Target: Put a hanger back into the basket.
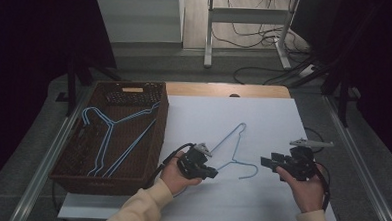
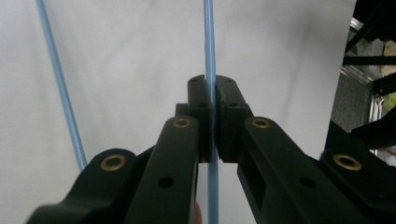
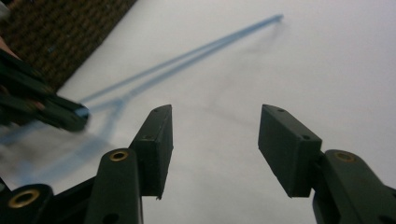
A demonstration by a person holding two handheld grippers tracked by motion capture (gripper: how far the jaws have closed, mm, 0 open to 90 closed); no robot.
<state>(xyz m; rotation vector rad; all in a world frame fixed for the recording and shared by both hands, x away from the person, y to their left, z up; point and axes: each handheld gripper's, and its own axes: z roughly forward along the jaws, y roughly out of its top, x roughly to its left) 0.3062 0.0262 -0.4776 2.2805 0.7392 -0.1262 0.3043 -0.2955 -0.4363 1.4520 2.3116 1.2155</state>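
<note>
Left gripper [image 2: 212, 121] pinching blue hanger [image 1: 235, 149] near middle of white sheet [image 1: 263, 118], right gripper [image 3: 215, 149] spread and empty to its right; thin wire could swivel or slip, snagging the brown basket [image 1: 71, 177] at left.

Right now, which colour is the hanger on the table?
Light blue hanger; high view.

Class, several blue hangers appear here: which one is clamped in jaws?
The blue hanger on the white sheet, pinched by the left gripper; the other hangers lie untouched in the wicker basket.
</note>
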